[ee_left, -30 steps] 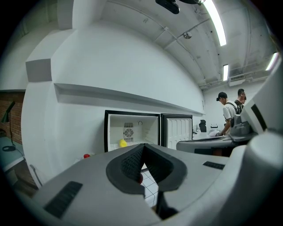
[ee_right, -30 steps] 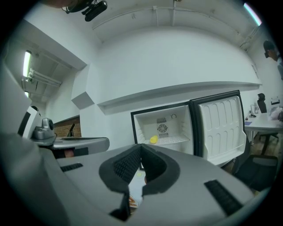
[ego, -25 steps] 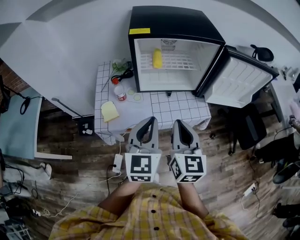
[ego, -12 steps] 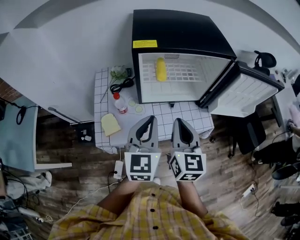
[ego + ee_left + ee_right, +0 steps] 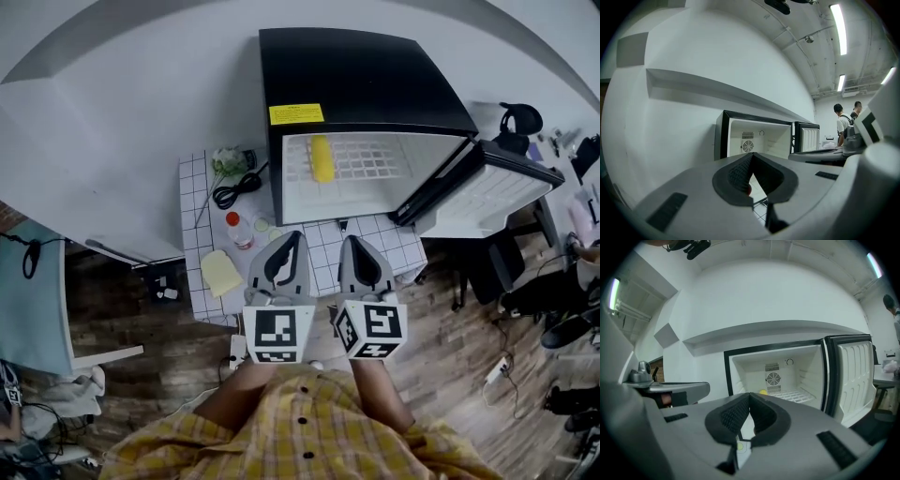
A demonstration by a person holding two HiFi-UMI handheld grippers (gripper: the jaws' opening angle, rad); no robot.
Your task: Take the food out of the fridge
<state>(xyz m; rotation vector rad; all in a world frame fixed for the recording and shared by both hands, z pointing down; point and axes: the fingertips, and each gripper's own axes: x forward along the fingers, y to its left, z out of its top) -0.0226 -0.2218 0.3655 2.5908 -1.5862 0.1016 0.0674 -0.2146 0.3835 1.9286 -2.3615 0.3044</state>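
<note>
Head view, looking steeply down: a black mini fridge (image 5: 366, 75) stands on a white tiled worktop (image 5: 199, 202) against a plain white wall (image 5: 131, 94), with a wood plank floor (image 5: 141, 319) below. The fridge door (image 5: 483, 192) hangs open to the right. The yellow food (image 5: 322, 157) lies on the white wire shelf inside, toward the left. The left gripper (image 5: 292, 237) and right gripper (image 5: 351, 242) sit side by side over the worktop's near edge, pointing at the fridge opening. They are well apart from the food, with bare tiles between. Left of the grippers lie a red-capped bottle (image 5: 235, 228), a yellow pad (image 5: 220, 272) and a coiled black cable (image 5: 228, 192). Left gripper view: its jaws are pressed together with nothing between them, the open fridge is ahead, and two people (image 5: 843, 124) stand at far right. Right gripper view: these jaws are likewise together and empty. The food shows just above the tips, deep on the shelf, with the door edge to the right.
</note>
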